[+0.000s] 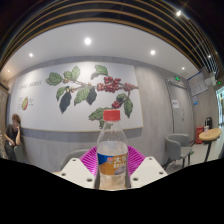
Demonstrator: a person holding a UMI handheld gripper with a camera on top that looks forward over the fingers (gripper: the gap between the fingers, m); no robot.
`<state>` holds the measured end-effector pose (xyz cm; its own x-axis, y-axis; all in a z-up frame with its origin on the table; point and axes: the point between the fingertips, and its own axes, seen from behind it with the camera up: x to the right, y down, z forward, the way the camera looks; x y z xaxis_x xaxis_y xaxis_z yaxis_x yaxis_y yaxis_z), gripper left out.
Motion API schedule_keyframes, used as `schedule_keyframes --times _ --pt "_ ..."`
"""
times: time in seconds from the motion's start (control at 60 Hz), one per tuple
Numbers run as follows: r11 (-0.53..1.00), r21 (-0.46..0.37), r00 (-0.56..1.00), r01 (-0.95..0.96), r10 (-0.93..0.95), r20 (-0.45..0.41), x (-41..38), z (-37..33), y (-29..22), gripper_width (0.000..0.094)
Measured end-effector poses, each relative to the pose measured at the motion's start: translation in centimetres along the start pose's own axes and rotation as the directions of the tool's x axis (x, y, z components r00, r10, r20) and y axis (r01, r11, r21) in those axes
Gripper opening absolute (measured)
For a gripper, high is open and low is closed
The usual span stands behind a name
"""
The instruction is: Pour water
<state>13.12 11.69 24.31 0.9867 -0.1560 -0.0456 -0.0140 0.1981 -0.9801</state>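
A: What is the claw (112, 172) doing?

B: It holds the bottle (112, 152). Both white fingers (76, 171) press on it from either side, and the pink pads (92, 158) show just behind its shoulders.

A: How does the bottle stand?

B: Upright between the fingers. It is clear plastic, with a red cap (113, 115) on top and an orange label (112, 160) round the middle. Whether there is water in it, I cannot tell.

A: And beyond the claw?

B: Straight ahead, far off, a white wall with a mural (88, 87) of green leaves and red berries. Off to the right of the claw, a grey chair (176, 149), and further right a round wooden table (210, 133). A grey door (178, 108) stands in the wall behind the chair.

A: To the left?

B: A person (13, 136) by the wall, well apart from the claw. Overhead, round ceiling lights (87, 41) glow.
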Motion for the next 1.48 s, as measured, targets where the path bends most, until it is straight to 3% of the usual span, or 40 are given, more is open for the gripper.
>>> schedule_keyframes --times 0.133,0.167,0.183,0.3,0.517,0.65,0.717,0.883,1.083,1.233,1.483 --pt "0.99 -0.137 0.999 0.032 -0.033 0.0 2.7 1.0 7.9 0.0343" --pt "0.986 -0.165 1.0 0.02 -0.02 0.001 2.1 0.1 6.7 0.0344" --pt "0.987 -0.16 1.0 0.011 -0.01 0.009 2.3 1.0 8.8 0.0344" --pt "0.978 -0.207 0.999 0.004 0.003 0.036 1.7 1.0 10.1 0.0345" --pt "0.973 -0.219 0.997 0.069 -0.059 0.052 0.5 0.9 9.9 0.0377" --pt "0.966 -0.248 0.996 0.079 -0.067 0.059 0.5 0.7 10.0 0.0574" --pt "0.952 -0.291 0.994 0.1 -0.084 0.069 0.4 0.1 10.4 0.0868" --pt "0.951 -0.293 0.992 0.104 -0.078 0.097 -0.3 -4.6 8.2 0.0851" --pt "0.946 -0.318 0.981 0.057 0.007 0.196 -4.8 -18.4 6.4 0.0851" --pt "0.921 -0.389 0.955 -0.007 0.122 0.27 -8.9 -27.7 7.1 0.0859" --pt "0.928 -0.37 0.951 -0.047 0.155 0.268 -8.9 -31.4 5.7 0.0846"
